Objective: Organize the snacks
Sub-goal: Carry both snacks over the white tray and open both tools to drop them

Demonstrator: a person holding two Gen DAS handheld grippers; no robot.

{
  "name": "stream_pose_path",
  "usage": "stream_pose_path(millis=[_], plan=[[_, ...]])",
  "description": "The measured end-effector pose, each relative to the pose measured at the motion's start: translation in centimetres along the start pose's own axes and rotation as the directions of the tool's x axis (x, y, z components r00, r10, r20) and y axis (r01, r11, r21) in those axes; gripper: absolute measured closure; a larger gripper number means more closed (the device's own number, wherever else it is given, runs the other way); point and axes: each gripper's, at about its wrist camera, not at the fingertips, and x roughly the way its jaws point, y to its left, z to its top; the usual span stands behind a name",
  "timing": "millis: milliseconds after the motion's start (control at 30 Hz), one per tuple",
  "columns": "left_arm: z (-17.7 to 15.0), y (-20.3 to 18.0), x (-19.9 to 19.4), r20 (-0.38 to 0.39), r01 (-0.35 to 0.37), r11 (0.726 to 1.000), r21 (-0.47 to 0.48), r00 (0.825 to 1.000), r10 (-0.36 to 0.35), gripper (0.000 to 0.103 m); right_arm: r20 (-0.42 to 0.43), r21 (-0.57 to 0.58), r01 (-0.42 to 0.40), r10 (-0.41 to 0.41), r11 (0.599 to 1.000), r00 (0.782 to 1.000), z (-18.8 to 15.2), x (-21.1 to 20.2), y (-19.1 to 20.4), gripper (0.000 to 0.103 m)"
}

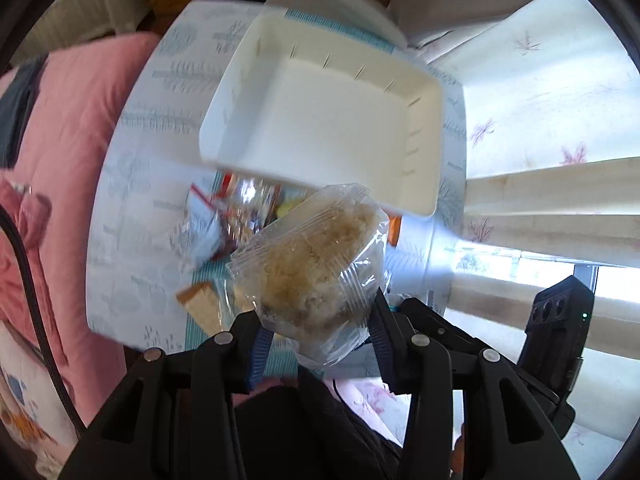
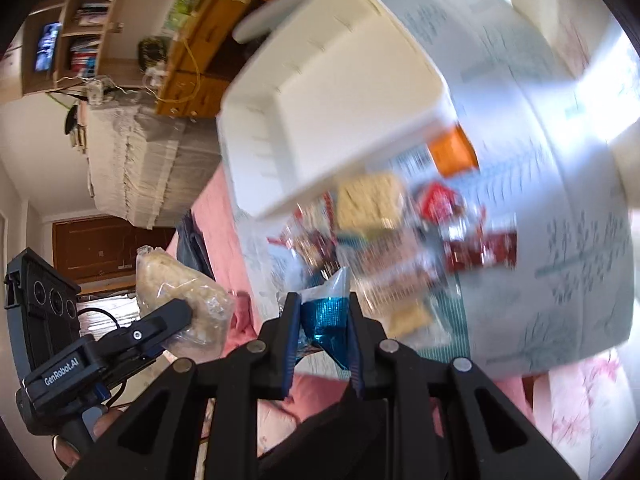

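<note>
In the right wrist view, "GenRobot.AI" reads on the left gripper [image 2: 182, 312] at lower left, clamped on a clear-wrapped crumbly cake [image 2: 180, 284]. At centre the right gripper [image 2: 325, 316] pinches a blue foil snack [image 2: 326, 320]. Above, the white bin [image 2: 260, 152] and snack pile [image 2: 400, 232] blur; their labels are unreadable.

Snack pile [image 1: 236, 216] on table [image 1: 132, 184], just beside tray [image 1: 320, 120]
</note>
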Motion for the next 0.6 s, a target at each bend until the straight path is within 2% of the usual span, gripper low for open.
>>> stream_pose_path(millis=[67,233,400,467,533,600], plan=[[1.0,-0.6,-0.4,0.046,-0.005,0.999,0.033,0.999,0.004,0.06,0.041,-0.033,0.007,-0.005,0.999,0.999,1.0,-0.5,0.8,0.082],[3.7,-1.2,0.2,0.089,0.011,0.996,0.092,0.996,-0.019,0.06,0.119,-0.096,0.005,0.007,0.995,0.993,3.5,-0.4,2.3,0.081],[6.0,-1.1,2.0,0.132,0.014,0.989,0.144,0.991,-0.033,0.06,0.217,-0.185,0.078,-0.037,0.98,0.976,5.6,0.4,3.8,0.081],[6.8,-1.1,3.2,0.172,0.01,0.984,0.18,0.984,-0.042,0.06,0.25,-0.212,0.127,-0.072,0.969,0.966,6.4,1.1,4.1,0.081],[7.6,-1.0,4.5,0.216,-0.018,0.974,0.226,0.976,-0.032,0.06,0.266,-0.226,0.155,-0.092,0.962,0.96,7.0,2.0,4.1,0.081],[8.3,-0.7,5.9,0.225,-0.01,0.967,0.253,0.973,-0.049,0.06,0.266,-0.234,0.166,-0.101,0.958,0.959,7.8,2.8,3.9,0.081]])
